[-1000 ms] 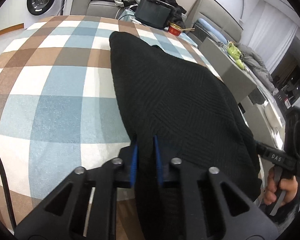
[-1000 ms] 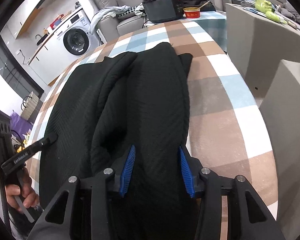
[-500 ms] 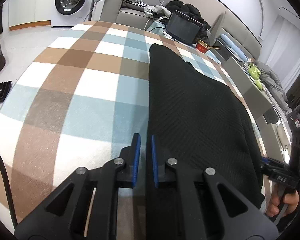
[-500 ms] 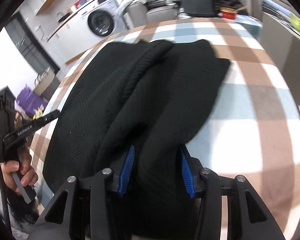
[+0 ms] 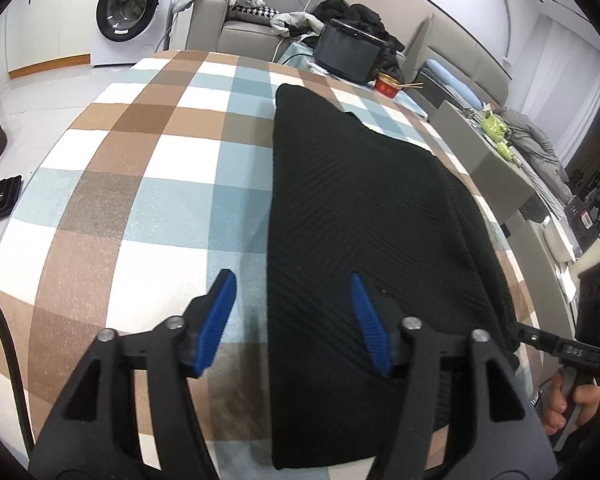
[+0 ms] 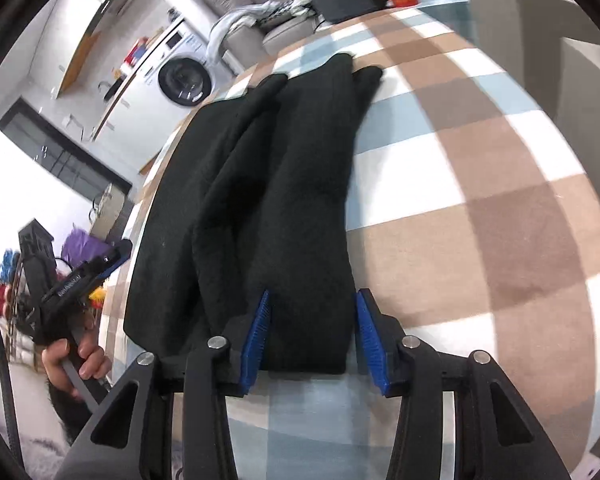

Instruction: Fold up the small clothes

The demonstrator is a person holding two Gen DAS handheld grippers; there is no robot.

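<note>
From the left wrist, the left gripper (image 5: 294, 320) is standing apart, its jaws just having been opening over the black knit garment's (image 5: 364, 208) left edge on the plaid tablecloth (image 5: 140, 184). From the right wrist, the right gripper (image 6: 312, 332), having just been closing, is clamping a garment fold at 6 o'clock.
</note>
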